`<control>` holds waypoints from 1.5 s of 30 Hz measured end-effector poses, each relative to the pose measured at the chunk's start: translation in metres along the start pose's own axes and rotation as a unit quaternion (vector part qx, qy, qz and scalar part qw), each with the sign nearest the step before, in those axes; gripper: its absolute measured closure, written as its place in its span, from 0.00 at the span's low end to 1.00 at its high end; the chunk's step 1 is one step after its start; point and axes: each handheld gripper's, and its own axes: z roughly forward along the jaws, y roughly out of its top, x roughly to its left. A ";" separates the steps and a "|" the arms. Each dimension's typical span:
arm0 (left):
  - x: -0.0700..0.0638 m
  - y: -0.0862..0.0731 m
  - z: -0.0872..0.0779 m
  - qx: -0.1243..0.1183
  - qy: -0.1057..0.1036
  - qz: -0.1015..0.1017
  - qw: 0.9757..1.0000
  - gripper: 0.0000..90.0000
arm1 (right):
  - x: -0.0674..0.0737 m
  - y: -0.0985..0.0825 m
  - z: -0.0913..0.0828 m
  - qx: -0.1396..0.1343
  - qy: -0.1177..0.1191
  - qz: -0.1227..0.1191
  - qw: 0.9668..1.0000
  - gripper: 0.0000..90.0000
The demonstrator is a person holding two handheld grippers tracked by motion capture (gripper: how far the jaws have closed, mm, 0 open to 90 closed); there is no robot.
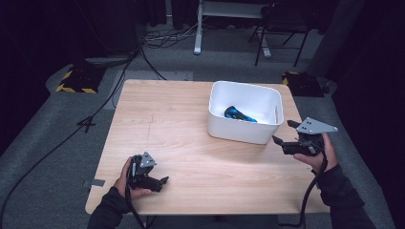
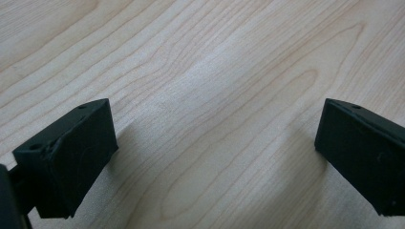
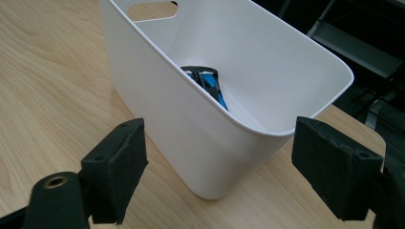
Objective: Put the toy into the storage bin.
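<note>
Dark studio bkgd, grey carpet w/ cables and a black chair behind; work surface is a light wood-grain table [image 1: 191,129].

Obs: white plastic bin w/ handle cut-outs [image 1: 244,114] sits on far-right part of table. Inside it, on the floor of the bin, lies a blue-and-black object [image 1: 239,114] (too small to ID; looks like a small tool or toy). Right gripper view confirms: blue-black item [image 3: 210,83] down in the bin, below the rim.

Right gripper [image 1: 286,138] hovers just beside bin's near-right corner, jaws wide apart, nothing btwn them. Left gripper [image 1: 160,182] is low over near-left table, well apart from bin, jaws also wide, bare wood btwn them.

Step (judgement): item already in bin; either placement is done or a pick-out is about to start, can't tell which. If pick-out, next move calls for right gripper to rise over rim, tip down, then close on the item.

Obstacles: bin wall stands btwn right gripper and item; deep bin limits approach angle. Table otherwise bare.
</note>
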 end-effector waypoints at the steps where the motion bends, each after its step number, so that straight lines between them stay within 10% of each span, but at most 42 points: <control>1: 0.000 0.000 0.000 0.000 0.000 0.000 1.000 0.01 | 0.000 -0.001 0.000 0.000 -0.001 -0.004 1.000 0.22; 45: 0.000 0.000 0.000 -0.001 0.000 0.000 1.000 0.01 | 0.006 -0.079 0.005 0.069 0.009 0.014 0.998 0.22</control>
